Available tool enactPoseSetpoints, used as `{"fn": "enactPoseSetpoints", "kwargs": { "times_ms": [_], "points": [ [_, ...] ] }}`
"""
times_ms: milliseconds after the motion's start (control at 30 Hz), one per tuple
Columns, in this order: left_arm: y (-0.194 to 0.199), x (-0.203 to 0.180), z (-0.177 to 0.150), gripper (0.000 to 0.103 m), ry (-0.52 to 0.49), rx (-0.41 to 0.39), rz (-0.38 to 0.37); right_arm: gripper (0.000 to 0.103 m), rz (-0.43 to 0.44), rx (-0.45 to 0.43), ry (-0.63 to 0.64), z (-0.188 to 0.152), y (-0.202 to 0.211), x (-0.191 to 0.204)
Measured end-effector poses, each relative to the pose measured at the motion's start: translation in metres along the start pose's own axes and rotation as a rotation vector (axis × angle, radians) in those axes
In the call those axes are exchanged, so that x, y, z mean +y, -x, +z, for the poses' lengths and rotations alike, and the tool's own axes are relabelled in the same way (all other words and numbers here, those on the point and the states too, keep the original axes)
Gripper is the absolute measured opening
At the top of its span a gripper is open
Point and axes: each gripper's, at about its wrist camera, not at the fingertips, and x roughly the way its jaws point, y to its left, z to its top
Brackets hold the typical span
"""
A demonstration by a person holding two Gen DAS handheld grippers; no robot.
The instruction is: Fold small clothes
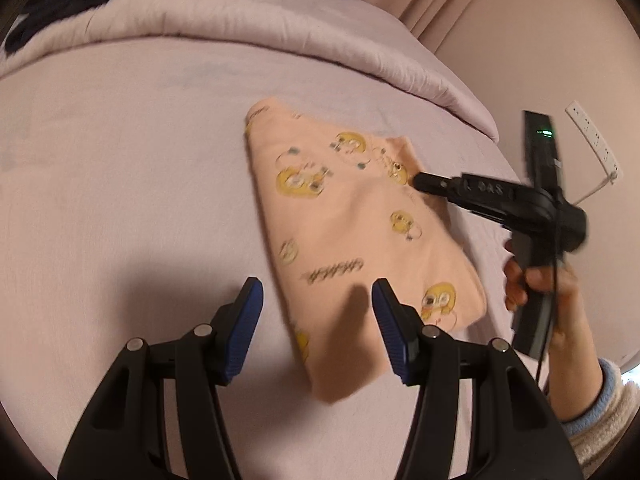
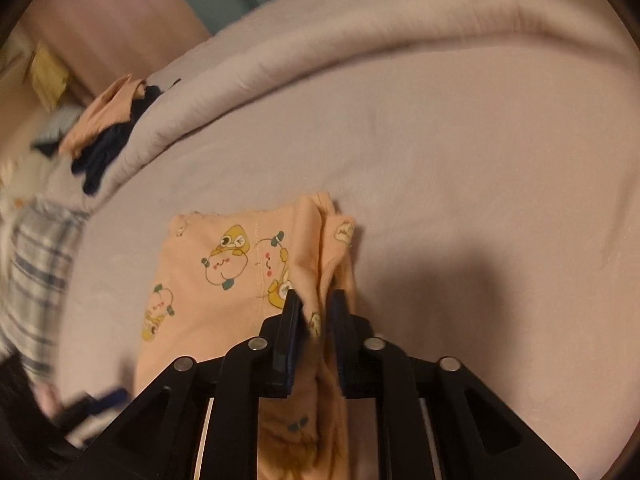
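A peach garment printed with yellow cartoon figures lies partly folded on the pinkish bed sheet. My left gripper hovers open over its near edge, with nothing pinched between the blue pads. My right gripper, held by a hand, reaches in from the right onto the garment's far corner. In the right wrist view the right gripper is shut on a raised fold of the garment, and the cloth bunches up between the narrow jaws.
A rolled quilt runs along the back of the bed. A pile of dark and peach clothes sits on it at the left. A white power strip hangs on the wall beyond the bed's right edge. A plaid sleeve shows at the left.
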Motion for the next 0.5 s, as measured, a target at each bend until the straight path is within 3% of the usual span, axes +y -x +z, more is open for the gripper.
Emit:
{"fn": "enactPoseSetpoints", "kwargs": {
  "times_ms": [67,167,233,400,500],
  "points": [
    [-0.004,-0.006,0.003,0.055,-0.028,-0.015,0.013,0.016,-0.016,-0.046,0.077,-0.005,0.015,0.013],
    [-0.014,-0.018,0.008,0.052,-0.08,-0.022,0.042,0.016,0.064,-0.077,0.177,-0.017,0.033,0.031],
    [-0.021,-0.024,0.006,0.045,-0.116,-0.011,0.056,0.016,0.139,-0.061,0.234,-0.029,0.035,0.04],
    [-0.043,-0.036,0.005,0.041,-0.207,0.019,0.132,0.016,0.058,0.007,0.337,-0.049,0.015,0.045],
    [-0.047,-0.039,0.005,0.041,-0.238,0.025,0.152,0.016,0.085,0.022,0.296,-0.045,0.009,0.035]
  ]
}}
